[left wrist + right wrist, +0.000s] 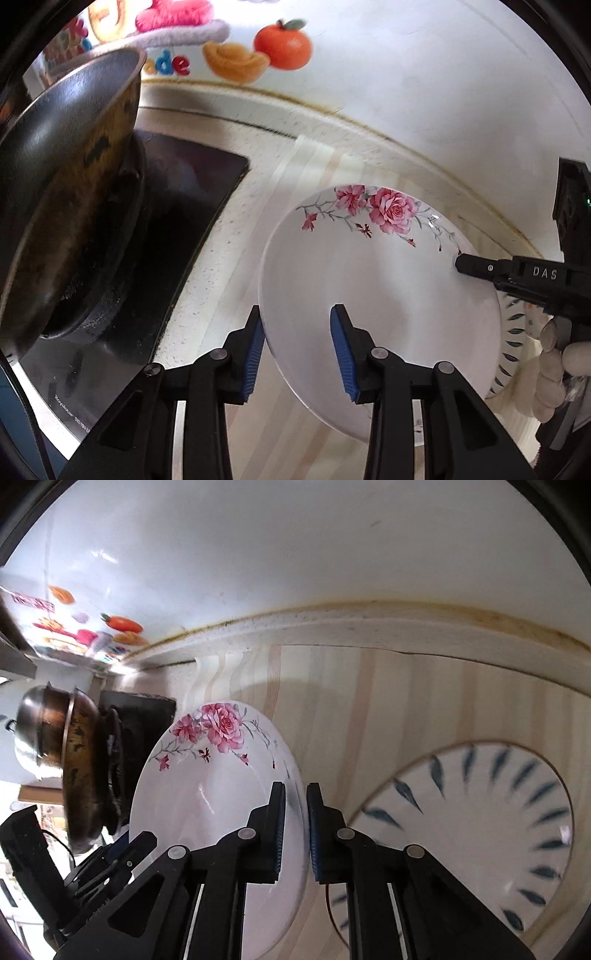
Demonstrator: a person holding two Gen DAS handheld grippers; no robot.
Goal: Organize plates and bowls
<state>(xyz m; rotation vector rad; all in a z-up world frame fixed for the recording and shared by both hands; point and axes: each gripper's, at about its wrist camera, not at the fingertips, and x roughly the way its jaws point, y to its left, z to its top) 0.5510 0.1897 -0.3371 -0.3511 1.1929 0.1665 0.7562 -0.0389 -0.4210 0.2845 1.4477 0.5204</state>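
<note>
A white plate with pink roses [369, 280] is held tilted over the pale wooden board [388, 701]. My right gripper [295, 786] is shut on the plate's right rim, with one pad on each face; in the left wrist view it [466, 265] reaches in from the right, with a hand [554, 354] behind it. My left gripper [297, 310] stands open, and its blue pads [255, 354] straddle the plate's left rim without pressing on it. A second plate with blue leaf marks [480, 812] lies flat on the board to the right, partly under the rose plate.
A dark, worn wok [70, 177] sits on the black glass hob [199, 184] close to the left. The tiled wall with fruit stickers [282, 46] runs behind the counter. Bare board [424, 686] lies between the plates and the wall.
</note>
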